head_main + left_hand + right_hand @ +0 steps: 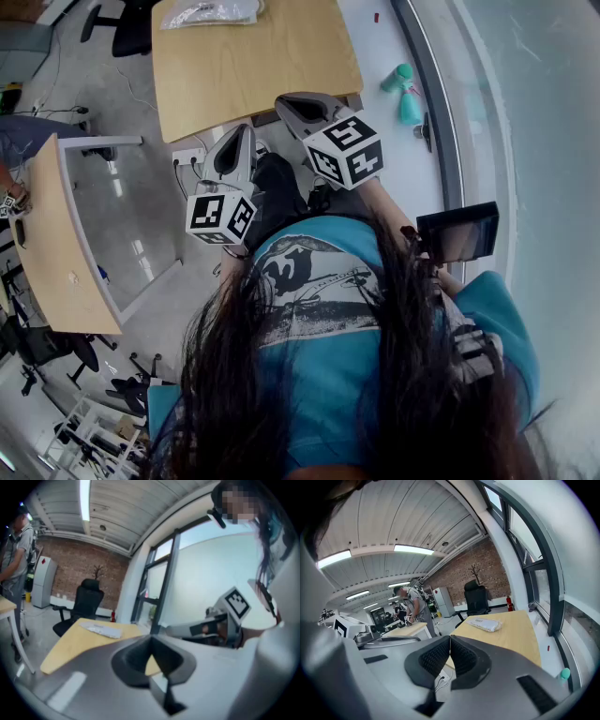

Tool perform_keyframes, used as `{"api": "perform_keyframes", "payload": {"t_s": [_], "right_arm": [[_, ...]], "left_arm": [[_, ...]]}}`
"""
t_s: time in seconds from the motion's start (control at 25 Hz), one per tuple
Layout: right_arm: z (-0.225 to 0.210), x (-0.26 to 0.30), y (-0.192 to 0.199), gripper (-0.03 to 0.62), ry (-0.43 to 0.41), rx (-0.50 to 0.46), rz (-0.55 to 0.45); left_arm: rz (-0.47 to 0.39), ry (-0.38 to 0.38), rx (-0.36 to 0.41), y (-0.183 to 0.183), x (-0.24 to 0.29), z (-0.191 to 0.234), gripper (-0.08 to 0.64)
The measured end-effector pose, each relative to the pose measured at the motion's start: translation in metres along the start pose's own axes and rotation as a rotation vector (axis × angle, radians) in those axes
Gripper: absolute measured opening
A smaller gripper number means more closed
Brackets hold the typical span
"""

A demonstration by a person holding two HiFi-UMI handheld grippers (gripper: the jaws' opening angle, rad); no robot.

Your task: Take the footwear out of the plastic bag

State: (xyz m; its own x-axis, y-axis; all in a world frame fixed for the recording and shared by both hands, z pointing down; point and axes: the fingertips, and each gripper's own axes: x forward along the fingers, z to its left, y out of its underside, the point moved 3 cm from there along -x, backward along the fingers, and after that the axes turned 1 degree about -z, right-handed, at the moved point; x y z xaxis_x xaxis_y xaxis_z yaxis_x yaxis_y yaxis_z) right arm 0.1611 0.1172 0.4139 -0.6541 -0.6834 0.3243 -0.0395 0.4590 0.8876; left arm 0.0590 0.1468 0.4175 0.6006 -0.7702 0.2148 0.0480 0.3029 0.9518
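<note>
Looks steeply down past long dark hair and a blue printed shirt toward a light wooden bench (253,75) ahead. Holds the left gripper (247,129) and the right gripper (280,101) close together in front of the body, near the bench's closest edge, both aimed toward it. Shows the left jaws pressed together with nothing between them. Shows the right jaws likewise pressed together, ribbed pads flush, pinching nothing. Finds the plastic bag (211,11) lying flat at the far end of the bench, well apart from both grippers, with pale contents too small to identify. Takes in a black office chair (131,28) beyond the bench, a teal object (405,94) on the floor by the window, and a second bench (56,253) off to the left.
</note>
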Motion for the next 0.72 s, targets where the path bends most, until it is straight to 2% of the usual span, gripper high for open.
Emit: {"api": "perform_keyframes", "payload": {"t_s": [0.28,0.72], "right_arm": [[-0.011,0.052,-0.018,0.015,-0.001,0.037,-0.001],[-0.004,0.192,-0.064,0.015,0.085,0.068,0.027]], "left_arm": [[0.012,0.013,0.028,-0.014,0.027,0.055,0.003],[0.01,0.041,0.01,-0.057,0.059,0.217,0.004]]}}
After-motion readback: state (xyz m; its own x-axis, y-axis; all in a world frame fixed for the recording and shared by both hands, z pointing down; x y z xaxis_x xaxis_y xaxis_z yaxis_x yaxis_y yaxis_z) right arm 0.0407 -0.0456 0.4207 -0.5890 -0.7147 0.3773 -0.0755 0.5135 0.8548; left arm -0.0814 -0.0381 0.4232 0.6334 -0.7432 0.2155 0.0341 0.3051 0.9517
